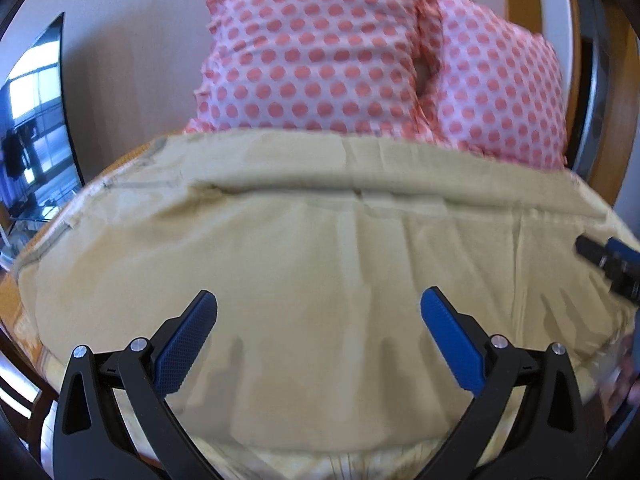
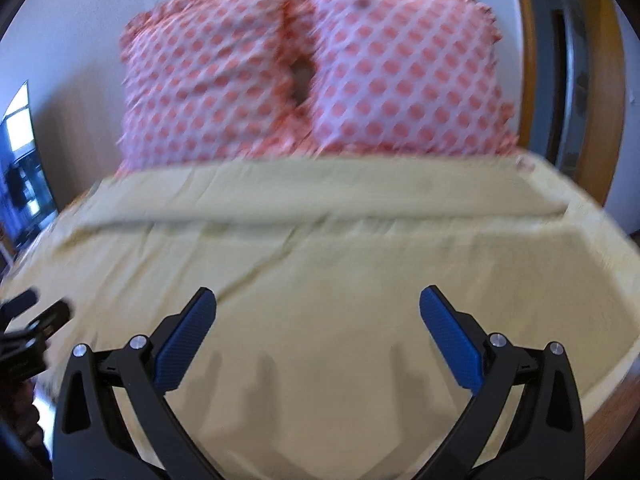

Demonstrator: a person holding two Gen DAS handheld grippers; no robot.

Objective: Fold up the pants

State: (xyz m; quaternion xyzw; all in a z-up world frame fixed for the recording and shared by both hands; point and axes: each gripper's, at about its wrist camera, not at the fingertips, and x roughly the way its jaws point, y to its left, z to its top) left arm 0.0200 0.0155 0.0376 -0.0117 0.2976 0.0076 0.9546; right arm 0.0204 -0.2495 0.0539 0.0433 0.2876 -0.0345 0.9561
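Note:
Beige pants (image 1: 304, 248) lie spread flat across a surface, with a folded layer running across their far part; they also fill the right wrist view (image 2: 320, 248). My left gripper (image 1: 319, 304) is open and empty, hovering just above the near part of the pants. My right gripper (image 2: 318, 304) is open and empty, also just above the pants. The right gripper shows at the right edge of the left wrist view (image 1: 608, 264). The left gripper shows at the left edge of the right wrist view (image 2: 32, 320).
Two pink polka-dot pillows (image 1: 320, 52) stand behind the pants, also in the right wrist view (image 2: 304, 76). A dark screen (image 1: 32, 128) stands at the left. A wooden frame (image 2: 532, 60) rises at the right. A yellow sheet (image 2: 592, 216) lies under the pants.

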